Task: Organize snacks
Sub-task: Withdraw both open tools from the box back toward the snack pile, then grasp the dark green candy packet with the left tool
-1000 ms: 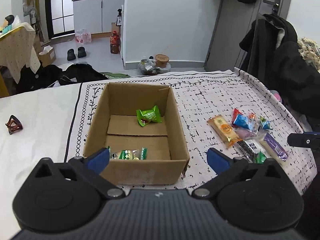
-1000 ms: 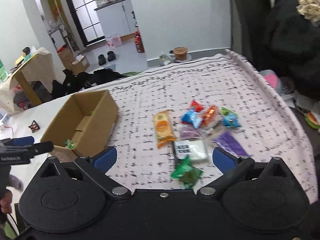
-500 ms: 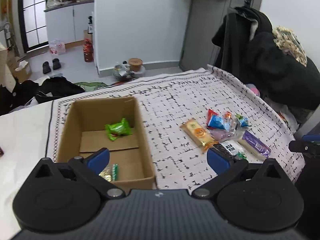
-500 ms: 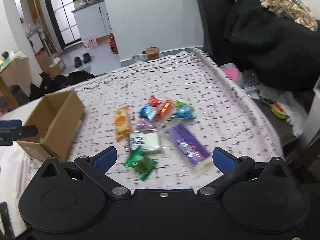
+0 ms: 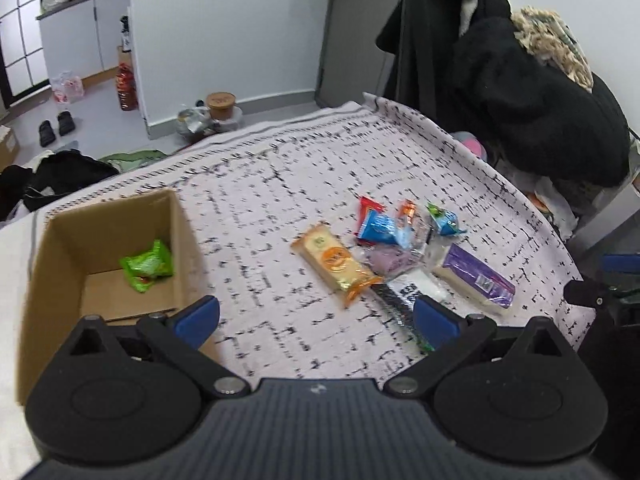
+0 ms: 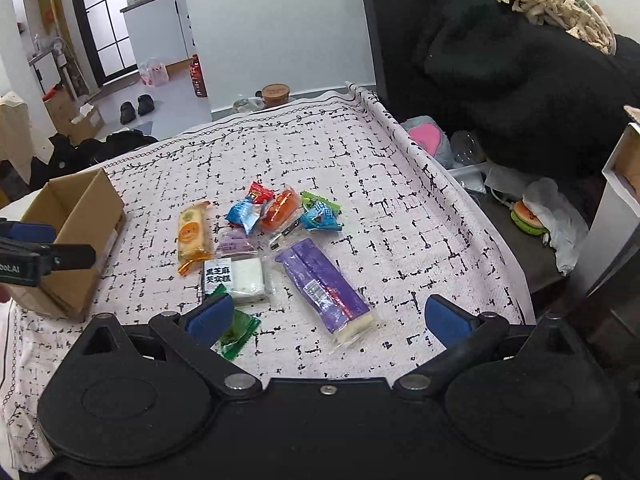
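Snacks (image 6: 276,248) just beyond right tool (image 6: 328,318)

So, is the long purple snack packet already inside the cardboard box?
No, the purple packet lies on the tablecloth among the loose snacks, well apart from the cardboard box.

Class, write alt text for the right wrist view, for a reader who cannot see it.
A pile of wrapped snacks lies on a patterned tablecloth just beyond the open, empty right gripper; a long purple packet lies nearest. At the left edge stands an open cardboard box, with the left gripper in front of it.
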### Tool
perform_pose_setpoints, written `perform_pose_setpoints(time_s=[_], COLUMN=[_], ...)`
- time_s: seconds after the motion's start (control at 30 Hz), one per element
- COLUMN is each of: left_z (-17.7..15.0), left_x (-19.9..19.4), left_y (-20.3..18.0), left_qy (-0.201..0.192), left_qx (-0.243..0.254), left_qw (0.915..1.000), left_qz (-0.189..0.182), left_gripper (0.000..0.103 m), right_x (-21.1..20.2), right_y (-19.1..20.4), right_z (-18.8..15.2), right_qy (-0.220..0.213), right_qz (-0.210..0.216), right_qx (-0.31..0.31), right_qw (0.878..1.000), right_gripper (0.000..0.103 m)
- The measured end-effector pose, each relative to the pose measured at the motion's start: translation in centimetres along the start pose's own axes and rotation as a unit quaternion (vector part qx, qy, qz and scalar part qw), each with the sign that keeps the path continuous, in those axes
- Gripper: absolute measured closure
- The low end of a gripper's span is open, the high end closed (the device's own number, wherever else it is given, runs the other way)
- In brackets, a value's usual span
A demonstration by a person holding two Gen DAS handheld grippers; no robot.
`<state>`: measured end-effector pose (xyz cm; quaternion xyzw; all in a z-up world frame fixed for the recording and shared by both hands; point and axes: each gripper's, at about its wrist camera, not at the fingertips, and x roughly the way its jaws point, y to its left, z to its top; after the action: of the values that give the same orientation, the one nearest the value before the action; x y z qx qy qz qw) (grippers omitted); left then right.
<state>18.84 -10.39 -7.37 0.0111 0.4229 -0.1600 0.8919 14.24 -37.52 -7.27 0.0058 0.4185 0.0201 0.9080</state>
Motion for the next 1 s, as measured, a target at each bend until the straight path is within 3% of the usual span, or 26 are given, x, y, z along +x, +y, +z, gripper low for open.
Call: perform_pose_setpoints(time_s=[0.17, 0.37, 0.7, 1.0], left_z=[0.2, 0.0, -1.3, -2.4], left_x=[1.7, 3.5, 6.8, 9.9], left_y=[-1.5, -3.5, -6.8, -9.3], left_qy=[0.011, 0.027, 0.072, 0.115], left_qx=[0.012, 0.023, 0.037, 0.042], left_qw=[0.9997, 0.9985, 0.9939, 0.9845], left_qz=[-0.017, -0.040, -0.075, -0.126], left_gripper=[0.002, 0.005, 0.033, 0.049], right_x=[1.0, 1.8, 3.1, 4.7], right_y=[-0.4, -1.2, -1.7, -1.9], right_z=[0.1, -0.4, -1.7, -1.9], right_qy=[0.011, 0.016, 0.033, 0.043], right_qz=[0.001, -0.002, -0.006, -0.003], right_qx=[0.000, -0.001, -0.020, -0.023], right_qw=[1.000, 1.000, 0.999, 0.999], right_gripper=[0.012, 0.017, 0.021, 0.021])
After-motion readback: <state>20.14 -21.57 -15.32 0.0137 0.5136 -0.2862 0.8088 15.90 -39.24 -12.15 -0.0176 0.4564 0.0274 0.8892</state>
